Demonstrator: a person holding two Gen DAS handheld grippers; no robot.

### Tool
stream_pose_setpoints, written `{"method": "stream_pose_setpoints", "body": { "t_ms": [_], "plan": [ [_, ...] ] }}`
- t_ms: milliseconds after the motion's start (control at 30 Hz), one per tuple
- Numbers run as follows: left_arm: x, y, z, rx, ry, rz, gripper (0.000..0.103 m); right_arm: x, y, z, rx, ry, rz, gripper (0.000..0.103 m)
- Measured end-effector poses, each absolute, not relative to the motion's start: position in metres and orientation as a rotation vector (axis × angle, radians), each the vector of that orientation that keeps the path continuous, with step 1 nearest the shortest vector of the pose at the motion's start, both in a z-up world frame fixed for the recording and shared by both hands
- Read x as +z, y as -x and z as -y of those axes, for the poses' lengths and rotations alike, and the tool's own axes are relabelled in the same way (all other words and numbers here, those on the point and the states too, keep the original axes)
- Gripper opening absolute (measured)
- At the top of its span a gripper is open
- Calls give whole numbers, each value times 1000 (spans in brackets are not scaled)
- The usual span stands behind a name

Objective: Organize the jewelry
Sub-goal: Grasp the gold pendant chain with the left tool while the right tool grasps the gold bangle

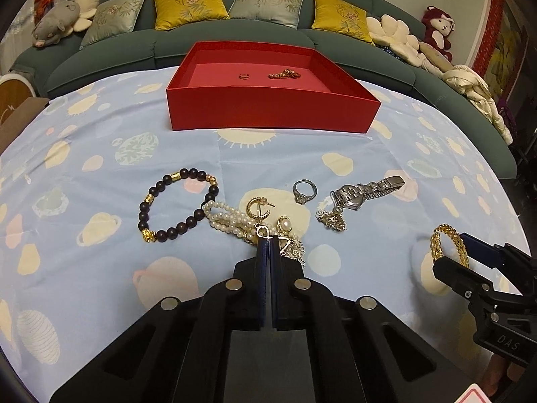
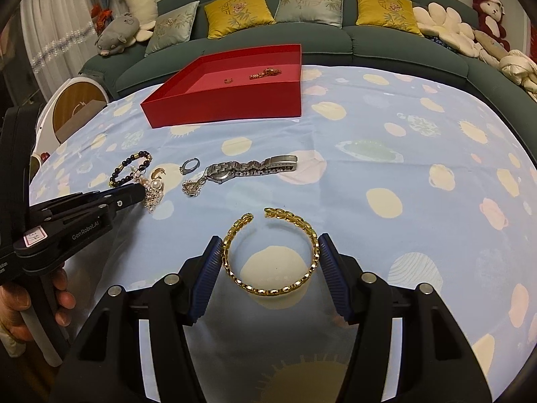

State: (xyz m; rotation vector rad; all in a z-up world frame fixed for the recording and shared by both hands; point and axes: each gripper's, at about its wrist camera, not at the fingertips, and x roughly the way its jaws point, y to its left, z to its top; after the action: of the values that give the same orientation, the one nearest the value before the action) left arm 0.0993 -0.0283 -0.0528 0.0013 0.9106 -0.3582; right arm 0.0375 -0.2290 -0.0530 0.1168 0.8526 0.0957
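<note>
A red box [image 1: 268, 114] stands at the back of the table with a small ring [image 1: 244, 75] and a gold chain [image 1: 285, 74] in it. My left gripper [image 1: 270, 240] is shut on a small gold chain piece [image 1: 263, 231] at the pearl necklace [image 1: 228, 218]. Near it lie a dark bead bracelet [image 1: 178, 205], a gold hoop earring [image 1: 256, 206], a pearl earring [image 1: 284, 225], a silver ring [image 1: 303, 192], a pendant [image 1: 332, 220] and a silver watch [image 1: 365, 192]. My right gripper [image 2: 270, 255] is open, its pads on either side of a gold cuff bracelet [image 2: 272, 252] lying on the cloth.
The table has a light blue planet-print cloth [image 2: 402, 168]. A green sofa [image 1: 268, 33] with yellow and grey cushions and plush toys runs behind it. A white round object [image 2: 77, 100] stands at the table's left.
</note>
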Motion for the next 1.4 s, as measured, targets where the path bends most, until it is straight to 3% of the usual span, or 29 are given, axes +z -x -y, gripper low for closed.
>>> {"method": "stream_pose_setpoints", "body": {
  "t_ms": [267,433,500,533,867,1000,1400],
  "plan": [
    [-51,-92,21,-412,54,-934,0,-52,-40,224,105,-114,-849,56],
    [-52,-98,19,-370,102,-951,11,-51,-41,218,117,-117,-852,56],
    [-53,-100,21,-348,96,-945,26,-51,-41,216,121,-110,-852,56],
    [-53,-101,22,-340,100,-940,27,-51,-41,215,122,-110,-853,56],
    [-59,-105,35,-337,74,-934,27,-51,-40,221,118,-122,-850,56],
    [-61,-105,34,-341,67,-937,10,-50,-40,221,121,-120,-849,56],
    [-35,-88,22,-398,91,-873,10,-45,-41,216,129,-114,-838,56]
  ]
}}
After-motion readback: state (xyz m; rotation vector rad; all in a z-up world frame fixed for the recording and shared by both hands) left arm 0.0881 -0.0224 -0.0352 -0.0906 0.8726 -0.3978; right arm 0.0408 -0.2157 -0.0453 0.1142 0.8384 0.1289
